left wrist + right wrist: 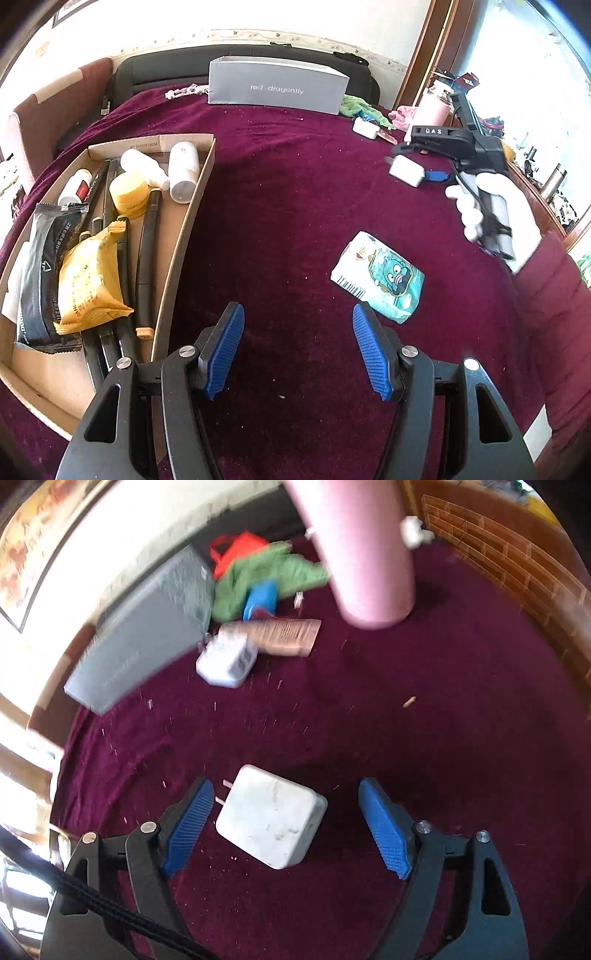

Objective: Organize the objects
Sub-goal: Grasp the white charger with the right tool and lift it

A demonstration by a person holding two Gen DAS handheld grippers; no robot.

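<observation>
My left gripper (pixel 298 350) is open and empty above the maroon cloth, just right of a cardboard tray (pixel 192 218) that holds white bottles, a yellow jar, dark pens and snack packets. A tissue pack with a blue cartoon (pixel 378 277) lies ahead to the right. My right gripper (pixel 286 825) is open with a white plug charger (pixel 271 816) between its fingers, touching neither pad. The same charger (pixel 404 170) shows in the left wrist view at the right gripper's tip (pixel 406 162).
A grey box (pixel 277 86) stands at the back of the cloth. A second white charger (pixel 225 661), a brown packet (pixel 284 635), a green cloth (pixel 266 579) and a pink bottle (pixel 362 554) sit at the far right. A wooden edge (pixel 517 576) borders the right side.
</observation>
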